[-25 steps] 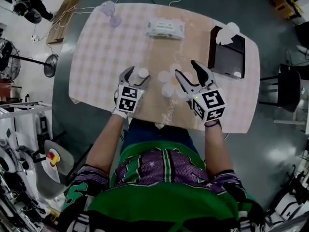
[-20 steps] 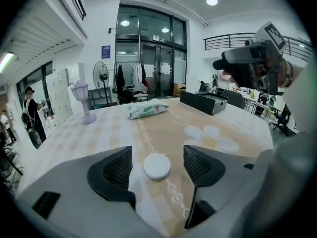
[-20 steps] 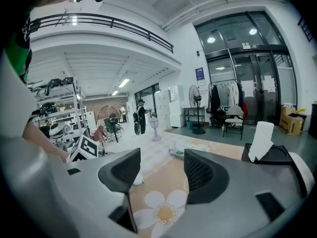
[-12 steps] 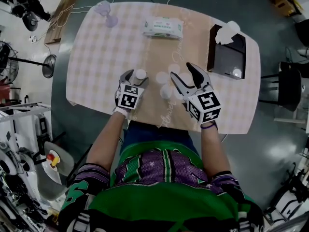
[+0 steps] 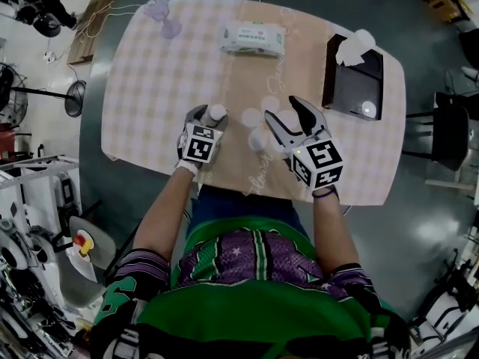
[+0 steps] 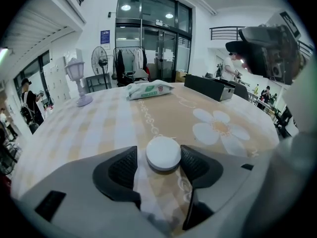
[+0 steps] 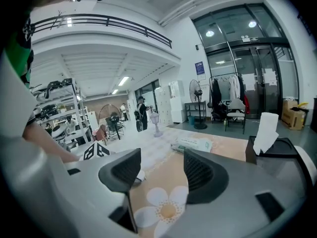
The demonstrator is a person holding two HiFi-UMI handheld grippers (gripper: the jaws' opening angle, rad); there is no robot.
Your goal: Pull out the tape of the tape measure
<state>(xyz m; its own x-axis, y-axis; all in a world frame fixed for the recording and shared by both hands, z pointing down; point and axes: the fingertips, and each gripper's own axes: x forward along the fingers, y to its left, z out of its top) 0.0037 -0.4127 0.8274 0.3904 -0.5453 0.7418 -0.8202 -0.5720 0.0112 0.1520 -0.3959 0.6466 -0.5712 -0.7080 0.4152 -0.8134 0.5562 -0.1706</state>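
Note:
The tape measure (image 6: 163,153) is a small white round case lying flat on the checked tablecloth (image 5: 150,88). My left gripper (image 6: 159,157) is set down around it, one black pad on each side, and its jaws are closing. The right pad is at the case's edge and a narrow gap shows at the left pad. No tape shows outside the case. From the head view the tape measure (image 5: 218,113) sits at the tips of the left gripper (image 5: 208,118). My right gripper (image 5: 282,111) hovers to its right, open. Nothing is between the right gripper's (image 7: 161,162) jaws.
A pack of wet wipes (image 5: 252,38) lies at the far middle of the table. A black box with white tissue (image 5: 352,77) stands at the far right, and a small pale lamp (image 5: 163,17) at the far left corner. The table's near edge is just behind both grippers.
The left gripper's jaws have narrowed around the white tape measure. The right gripper has shifted slightly away from me and stayed open.

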